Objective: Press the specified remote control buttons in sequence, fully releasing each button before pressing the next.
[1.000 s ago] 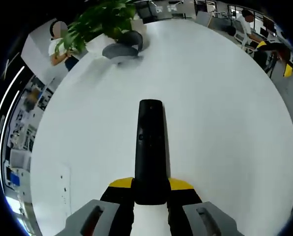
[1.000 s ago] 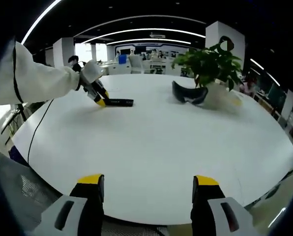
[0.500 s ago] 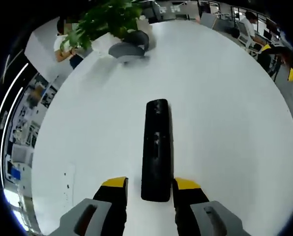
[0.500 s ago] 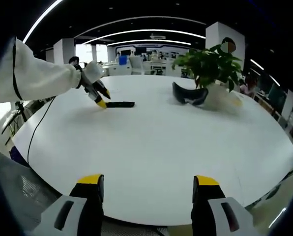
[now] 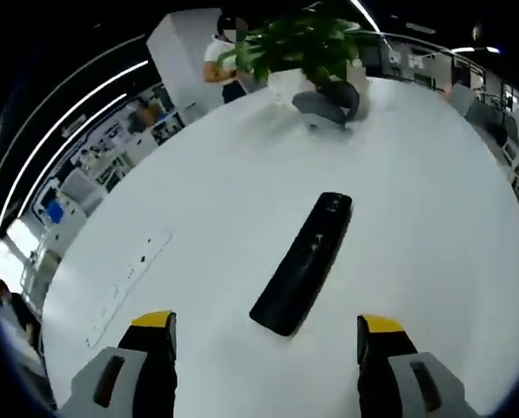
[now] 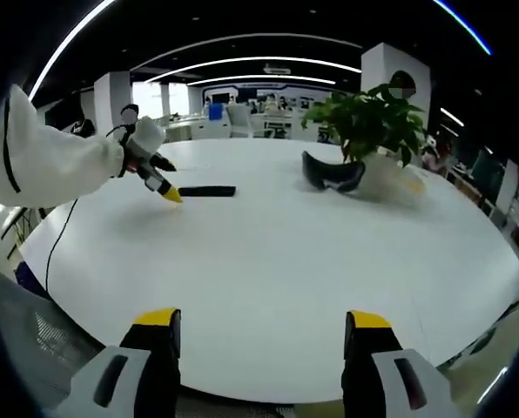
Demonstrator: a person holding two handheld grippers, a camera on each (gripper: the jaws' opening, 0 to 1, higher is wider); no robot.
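Your left gripper hangs with fingers wide and empty; the remote control lies flat on the table, just ahead between them. Your right gripper, likewise wide and empty, is well apart from it. An off-centre press could skid the remote.

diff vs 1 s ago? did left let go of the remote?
Yes. The left gripper, shut on the remote a second ago, has opened and backed off; the remote now lies free on the white table. The right gripper stayed open and idle at the table edge; the plant is unmoved.
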